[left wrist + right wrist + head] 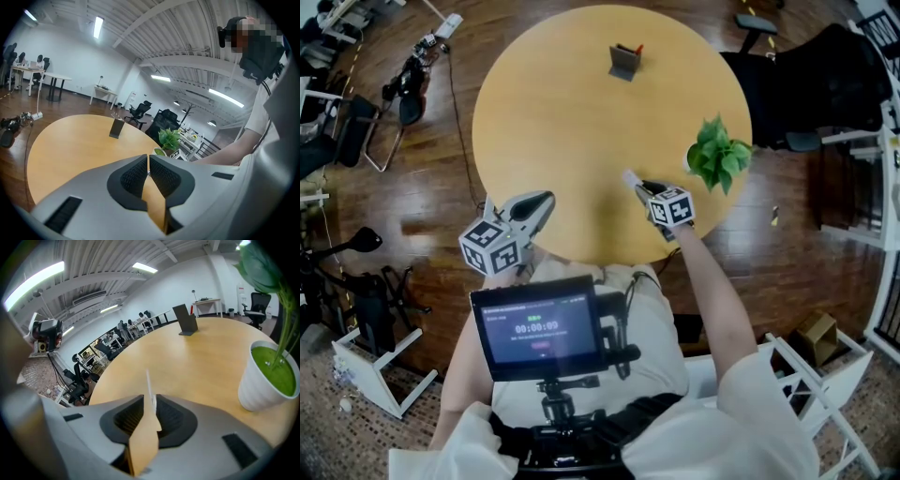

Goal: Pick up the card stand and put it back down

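Head view — one card stand (pixel 625 62)

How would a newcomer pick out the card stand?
Find the round wooden table. Near its far edge stands the card stand, alone. It is small, dark grey and slanted, unlike the leafy potted plant at the right edge.

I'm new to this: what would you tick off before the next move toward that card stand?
1. Card stand upright on the table: ok.
2. Right gripper free for it: not ok, fingers shut on a thin white card.
3. Left gripper open and ready: not ok, fingers shut, nothing between them.
4. Potted plant apart from the right gripper: ok.
5. Stand within reach: cannot tell.
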`<state>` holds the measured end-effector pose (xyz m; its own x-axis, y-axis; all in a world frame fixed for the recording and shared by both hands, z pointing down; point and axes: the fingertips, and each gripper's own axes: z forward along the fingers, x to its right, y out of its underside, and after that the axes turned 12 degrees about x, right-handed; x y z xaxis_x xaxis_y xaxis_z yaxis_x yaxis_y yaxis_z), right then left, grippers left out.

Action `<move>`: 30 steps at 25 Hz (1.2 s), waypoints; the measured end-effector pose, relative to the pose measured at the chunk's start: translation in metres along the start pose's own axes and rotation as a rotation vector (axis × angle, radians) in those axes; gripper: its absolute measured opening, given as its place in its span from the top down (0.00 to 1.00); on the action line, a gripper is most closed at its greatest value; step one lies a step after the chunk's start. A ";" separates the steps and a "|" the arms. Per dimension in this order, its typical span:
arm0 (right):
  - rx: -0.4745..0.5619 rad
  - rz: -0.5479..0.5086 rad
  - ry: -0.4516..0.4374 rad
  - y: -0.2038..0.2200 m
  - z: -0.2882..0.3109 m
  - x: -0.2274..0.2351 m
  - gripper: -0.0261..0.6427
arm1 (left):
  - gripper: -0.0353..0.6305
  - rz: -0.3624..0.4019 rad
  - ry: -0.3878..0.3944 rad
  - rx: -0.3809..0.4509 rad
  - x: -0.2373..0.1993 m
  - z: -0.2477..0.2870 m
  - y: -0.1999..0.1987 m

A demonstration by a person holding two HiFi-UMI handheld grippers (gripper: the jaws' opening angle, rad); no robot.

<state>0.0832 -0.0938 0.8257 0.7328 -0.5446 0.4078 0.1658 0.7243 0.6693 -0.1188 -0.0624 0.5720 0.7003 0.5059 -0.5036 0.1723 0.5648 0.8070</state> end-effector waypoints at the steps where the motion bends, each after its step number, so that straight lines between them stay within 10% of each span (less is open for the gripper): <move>1: -0.001 0.005 0.003 0.000 0.003 0.000 0.82 | 0.93 -0.002 -0.001 0.000 -0.001 0.001 -0.001; 30: 0.119 0.000 0.021 -0.032 -0.012 -0.016 0.92 | 0.93 -0.020 0.042 0.017 0.004 0.011 -0.007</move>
<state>0.0745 -0.1036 0.7901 0.7470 -0.5346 0.3953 0.0873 0.6683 0.7387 -0.1093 -0.0714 0.5681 0.6670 0.5220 -0.5317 0.1975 0.5642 0.8017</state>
